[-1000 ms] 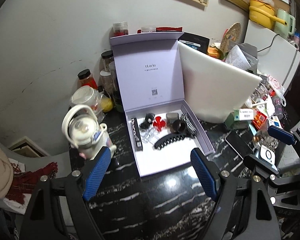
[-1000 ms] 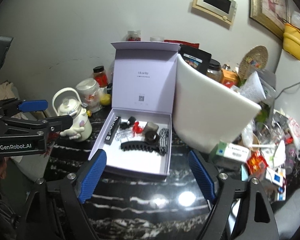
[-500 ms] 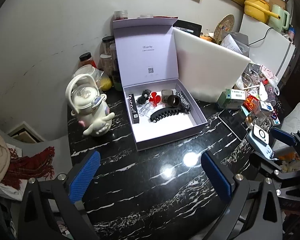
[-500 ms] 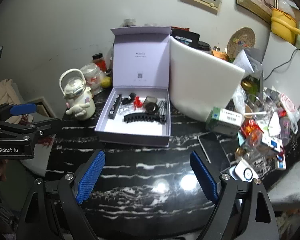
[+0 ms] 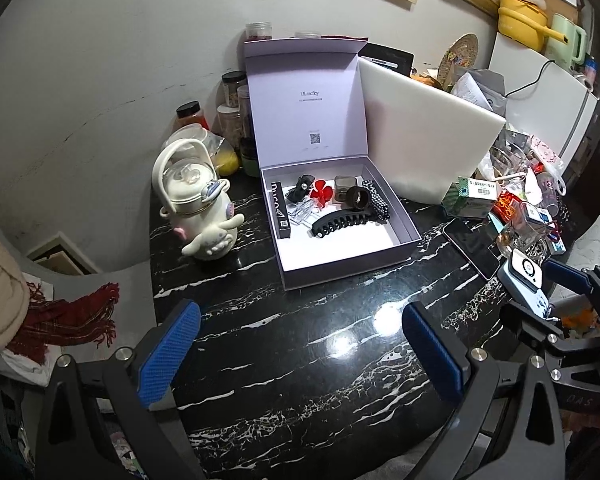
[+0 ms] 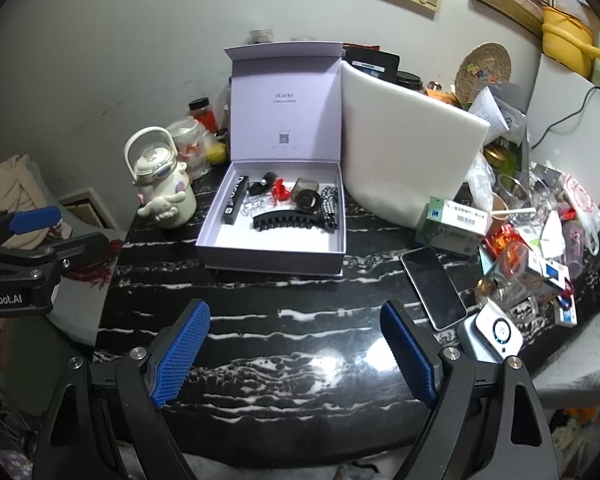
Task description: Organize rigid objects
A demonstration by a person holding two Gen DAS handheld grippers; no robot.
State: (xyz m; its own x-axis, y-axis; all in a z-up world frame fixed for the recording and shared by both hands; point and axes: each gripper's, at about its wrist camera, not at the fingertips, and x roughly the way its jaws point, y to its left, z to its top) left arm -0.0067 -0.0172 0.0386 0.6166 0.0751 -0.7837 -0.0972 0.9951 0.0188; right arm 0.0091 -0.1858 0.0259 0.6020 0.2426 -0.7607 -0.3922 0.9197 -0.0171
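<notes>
The lavender gift box point(image 5: 342, 240) sits open on the black marble tabletop point(image 5: 300, 360), its lid upright at the 12 o'clock side. Compared with a second ago, both cameras now stand farther back from it: the box looks smaller, and a wide band of bare tabletop shows between it and the fingers.

Contents of the box, all toward its far half: a black claw clip point(image 5: 342, 221) lying crosswise, a red flower clip point(image 5: 323, 193) at 11 o'clock of it, a dark round ring point(image 5: 358, 197) at 1 o'clock, a black-and-white checked band point(image 5: 376, 201) along the 3 o'clock wall, and a slim black carton point(image 5: 281, 210) along the 9 o'clock wall. No item has shifted since the earlier frame.

A cream character kettle point(image 5: 198, 208) stands at 9 o'clock of the box, apart from it. A white foam board point(image 5: 424, 136) leans at 2 o'clock. A phone point(image 6: 432, 288) lies face up at 4 o'clock of the box.

The left gripper point(image 5: 300, 356) has its blue fingers point(image 5: 168, 356) spread wide, wider than a second ago, with nothing between them. The right gripper point(image 6: 296, 356) likewise holds its fingers point(image 6: 182, 354) spread and empty, about as before. Each gripper hovers over bare tabletop at the 6 o'clock edge.
</notes>
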